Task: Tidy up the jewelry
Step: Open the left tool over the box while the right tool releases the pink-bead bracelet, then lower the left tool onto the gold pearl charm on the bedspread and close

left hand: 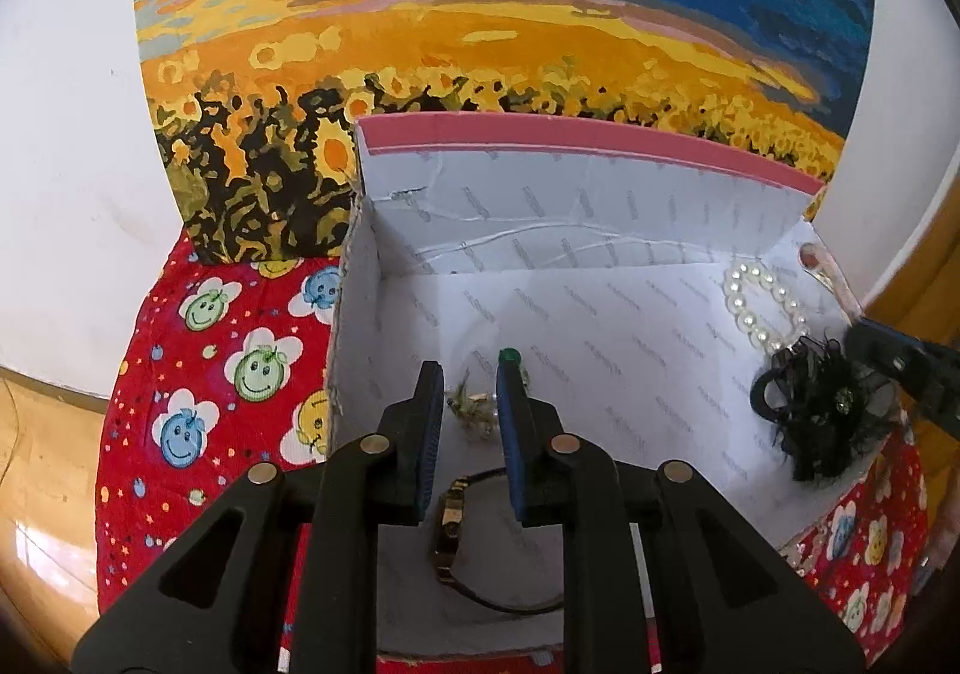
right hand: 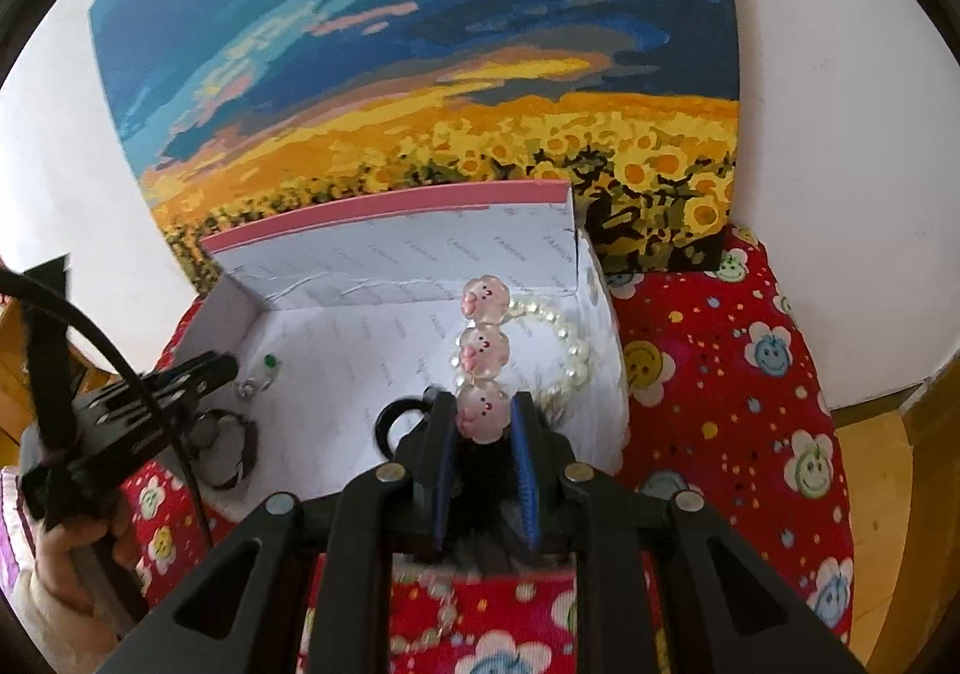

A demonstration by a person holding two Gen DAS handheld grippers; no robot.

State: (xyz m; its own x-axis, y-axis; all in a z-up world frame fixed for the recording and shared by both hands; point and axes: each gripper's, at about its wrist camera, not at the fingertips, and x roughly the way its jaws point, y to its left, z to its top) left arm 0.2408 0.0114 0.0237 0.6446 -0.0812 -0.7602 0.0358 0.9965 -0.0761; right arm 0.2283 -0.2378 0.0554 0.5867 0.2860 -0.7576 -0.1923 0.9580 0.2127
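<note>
An open white box with a pink rim sits on a red cloth. My left gripper is low inside it, shut on a small gold-and-pearl piece with a green stone. A gold watch with a dark strap lies under its fingers. A pearl bracelet and a black lace hair tie lie at the box's right end. My right gripper hangs over the hair tie, shut on a string of pink pig beads that stands up from its pads. The pearl bracelet lies just beyond.
The red smiley-face cloth covers a round seat. A sunflower painting leans on the white wall behind the box. Wooden floor shows at the sides. A person's hand holds the left gripper.
</note>
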